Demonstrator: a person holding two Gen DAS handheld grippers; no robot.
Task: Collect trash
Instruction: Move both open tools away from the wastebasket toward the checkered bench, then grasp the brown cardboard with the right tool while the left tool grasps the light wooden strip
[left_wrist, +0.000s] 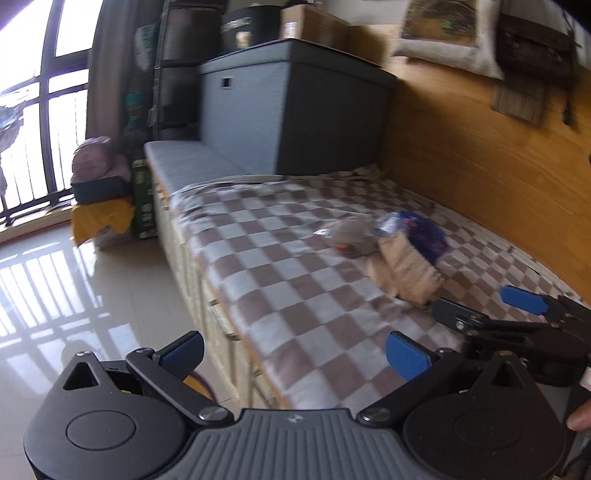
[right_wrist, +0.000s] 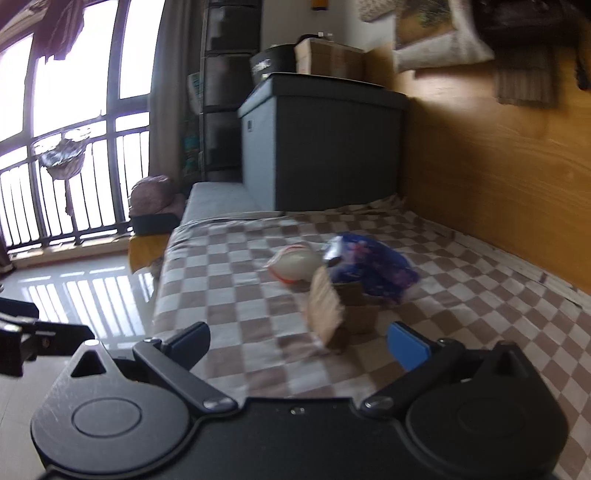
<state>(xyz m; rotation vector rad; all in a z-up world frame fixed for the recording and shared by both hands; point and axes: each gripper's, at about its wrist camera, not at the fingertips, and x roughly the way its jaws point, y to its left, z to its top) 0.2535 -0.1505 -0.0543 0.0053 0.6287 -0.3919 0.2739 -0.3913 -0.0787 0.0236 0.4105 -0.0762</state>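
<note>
My right gripper (right_wrist: 298, 341) hangs just short of the trash, jaws spread wide and holding nothing; my left gripper (left_wrist: 294, 353) hovers over the bed's floor-side edge, jaws equally wide and empty. Three pieces lie bunched mid-bed (right_wrist: 236, 295): a cardboard box (right_wrist: 334, 314) nearest me, tipped on its side, a blue bag (right_wrist: 373, 267) touching it from behind, and a pale wrapper (right_wrist: 295, 264) just beside the box on the window side. I judge both jaws are kept wide so the box can pass between the right pair first (nothing is collected yet). The bed wears a brown-and-white checked blanket, soft enough to give under a press. Past the trash stands a grey bin (right_wrist: 325, 147); a wood wall (right_wrist: 498, 184) runs along the bed's far side, a barred window (right_wrist: 74, 147) and glossy floor (left_wrist: 74, 295) opposite.
</note>
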